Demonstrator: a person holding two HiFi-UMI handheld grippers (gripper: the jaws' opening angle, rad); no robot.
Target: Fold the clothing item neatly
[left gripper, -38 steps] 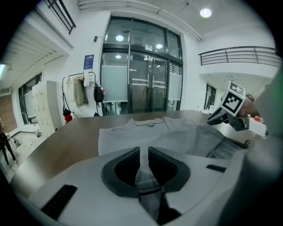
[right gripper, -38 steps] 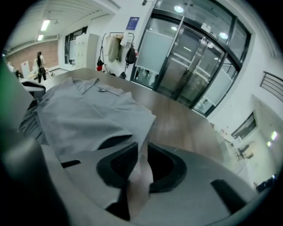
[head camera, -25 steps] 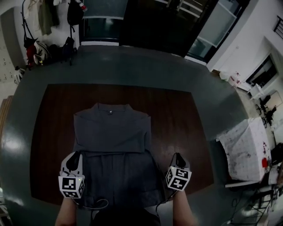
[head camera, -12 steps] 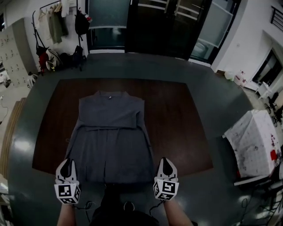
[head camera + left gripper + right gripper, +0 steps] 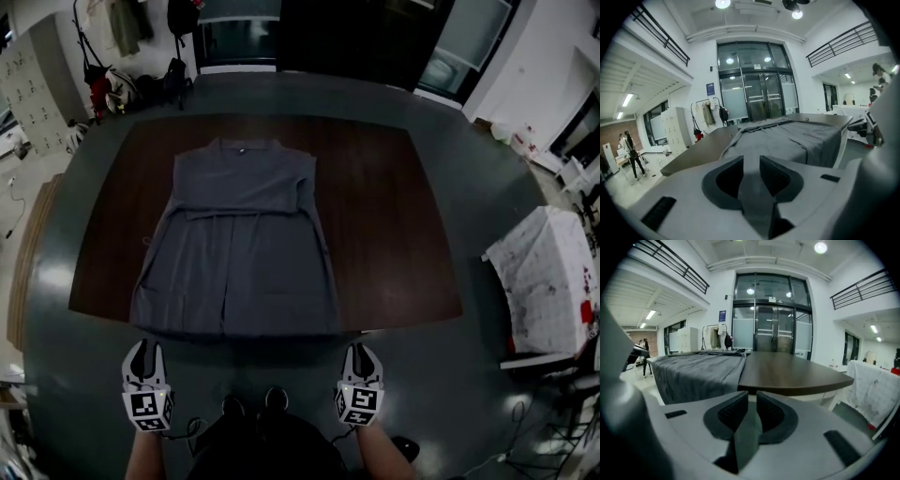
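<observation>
A grey garment [image 5: 239, 253] lies spread flat on the dark brown table [image 5: 394, 225], collar at the far end and hem hanging over the near edge. Both grippers hover off the table, just short of that edge and apart from the cloth. My left gripper [image 5: 142, 349] is below the hem's left corner. Its jaws have just been opening, with an empty gap between them [image 5: 751, 161] and the garment [image 5: 787, 136] ahead. My right gripper [image 5: 358, 352] is below the hem's right corner. Its jaws [image 5: 752, 401] have just been opening a hair and stand almost together, holding nothing. The garment [image 5: 698, 371] lies to its left.
A white cloth-covered table [image 5: 544, 281] stands to the right. A coat rack with hanging clothes [image 5: 103, 56] and glass doors are beyond the table's far end. My shoes [image 5: 248, 405] show between the grippers. A person [image 5: 630, 150] stands far off at the left.
Both grippers have drawn back toward me, off the table. The garment's lower half got pulled out flat, and the hem is no longer in either gripper.
</observation>
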